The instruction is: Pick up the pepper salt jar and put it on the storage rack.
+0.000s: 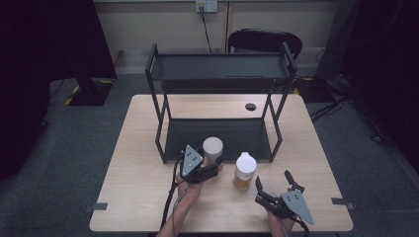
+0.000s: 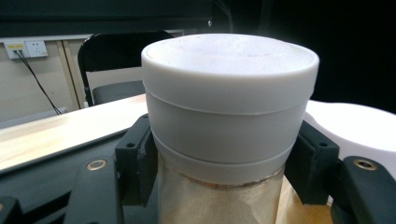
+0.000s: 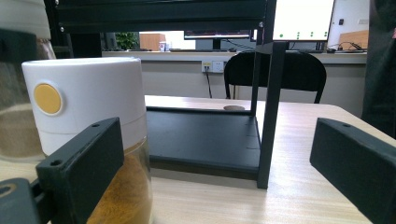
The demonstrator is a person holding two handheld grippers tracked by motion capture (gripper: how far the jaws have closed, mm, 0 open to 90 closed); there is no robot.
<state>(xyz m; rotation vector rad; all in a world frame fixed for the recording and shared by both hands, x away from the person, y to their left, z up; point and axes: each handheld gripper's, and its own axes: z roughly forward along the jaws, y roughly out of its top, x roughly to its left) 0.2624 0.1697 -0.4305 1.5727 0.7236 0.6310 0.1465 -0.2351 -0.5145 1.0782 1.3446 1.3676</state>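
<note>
left gripper [image 1: 213,164] is clamping its two black jaws around a jar with a pale grey lid [image 1: 212,151], the pads pressing on the glass just under the lid, as the left gripper view is showing [image 2: 224,126]; pale powder is sitting inside the glass, and the jar is being held just in front of the black rack's lower shelf [image 1: 220,136], near the table's [image 1: 148,197] middle. right gripper [image 1: 275,183] is resting near the front edge with its jaws standing wide apart and gripping nothing; a second jar with a white lid [image 1: 245,170] and amber contents is standing on the wood just beside its one jaw, between the two grippers
</note>
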